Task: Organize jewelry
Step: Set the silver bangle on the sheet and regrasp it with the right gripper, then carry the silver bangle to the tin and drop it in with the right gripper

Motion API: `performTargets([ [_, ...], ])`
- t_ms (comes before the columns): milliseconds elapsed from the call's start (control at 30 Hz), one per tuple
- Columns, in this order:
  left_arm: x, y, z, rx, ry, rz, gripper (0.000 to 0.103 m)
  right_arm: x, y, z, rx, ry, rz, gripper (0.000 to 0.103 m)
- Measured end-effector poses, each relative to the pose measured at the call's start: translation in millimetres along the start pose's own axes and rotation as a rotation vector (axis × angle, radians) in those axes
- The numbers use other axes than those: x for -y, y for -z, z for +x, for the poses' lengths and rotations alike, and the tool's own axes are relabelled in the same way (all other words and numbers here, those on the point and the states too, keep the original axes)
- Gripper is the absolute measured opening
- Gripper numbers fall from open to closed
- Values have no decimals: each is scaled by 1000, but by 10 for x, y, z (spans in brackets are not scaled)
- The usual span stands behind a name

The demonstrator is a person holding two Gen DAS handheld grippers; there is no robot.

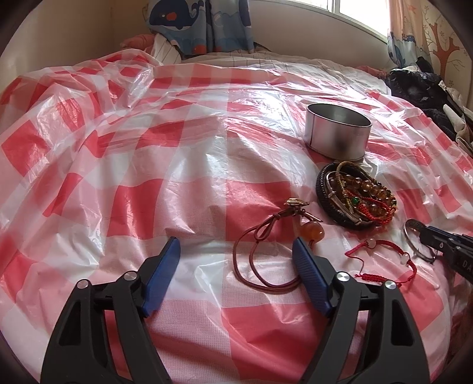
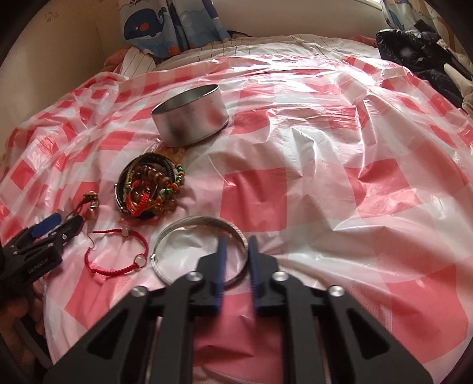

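Observation:
A round silver tin stands open on the checked plastic sheet, also in the right wrist view. In front of it lies a pile of bead and cord bracelets. A brown cord necklace with an orange bead lies by my left gripper, which is open wide and empty. A red cord bracelet lies between the grippers. My right gripper has its fingers narrowly apart on either side of the rim of a silver bangle, which rests on the sheet.
The red and white plastic sheet covers a bed and is wrinkled. A whale-print curtain hangs at the back. Dark clothing is heaped at the far right. A wall bounds the left side.

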State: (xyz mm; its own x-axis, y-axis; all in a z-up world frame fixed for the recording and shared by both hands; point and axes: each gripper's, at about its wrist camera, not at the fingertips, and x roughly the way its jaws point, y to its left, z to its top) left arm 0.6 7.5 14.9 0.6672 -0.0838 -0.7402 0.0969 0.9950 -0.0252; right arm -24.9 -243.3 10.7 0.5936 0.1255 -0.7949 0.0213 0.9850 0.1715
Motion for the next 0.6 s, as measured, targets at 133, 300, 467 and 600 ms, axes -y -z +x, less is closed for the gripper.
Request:
performTargets([
  [133,61,9,14,-4,59,28,15,19,-1,-76,33,-25,17,7],
  [300,109,19,9,-4,103,47,3,68,1,-56,21,-27,53,8],
  [467,113,-20,-84,10,183,24,3,76,0,-37,11,-46,59,6],
  [600,183,-198,-327,63,238,19,3,132,-47,-157,62,-100,104,6],
])
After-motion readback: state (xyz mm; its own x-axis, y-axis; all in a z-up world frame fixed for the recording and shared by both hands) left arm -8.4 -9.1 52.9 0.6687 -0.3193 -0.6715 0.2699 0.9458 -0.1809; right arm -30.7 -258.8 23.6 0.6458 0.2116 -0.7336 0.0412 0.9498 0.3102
